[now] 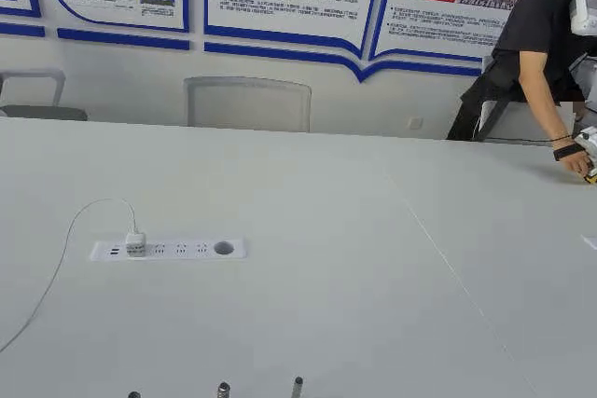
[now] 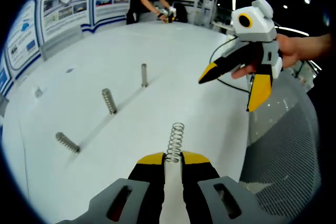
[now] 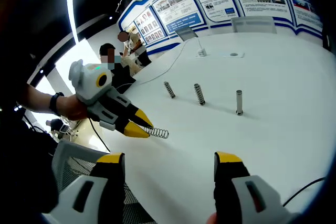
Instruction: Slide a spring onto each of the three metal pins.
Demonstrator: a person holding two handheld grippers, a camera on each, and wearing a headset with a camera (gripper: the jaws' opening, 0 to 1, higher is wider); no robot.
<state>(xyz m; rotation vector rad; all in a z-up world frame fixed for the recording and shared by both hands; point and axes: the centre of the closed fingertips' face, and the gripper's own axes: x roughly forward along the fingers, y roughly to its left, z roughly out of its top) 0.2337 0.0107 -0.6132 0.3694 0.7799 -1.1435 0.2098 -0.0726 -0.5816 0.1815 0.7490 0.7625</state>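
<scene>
Pinching a spring [image 2: 177, 135], the left gripper [image 2: 173, 157] hides its base; right gripper [image 3: 169, 157] gapes.

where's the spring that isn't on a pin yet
In the left gripper view the spring is pinched in the tips of the left tool, with the bare pin beyond it.

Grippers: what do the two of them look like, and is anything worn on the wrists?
Both match: the left gripper and right gripper have grey-white bodies, black tapering jaws and yellow tips. A black wristband sits on the left wrist.
</scene>
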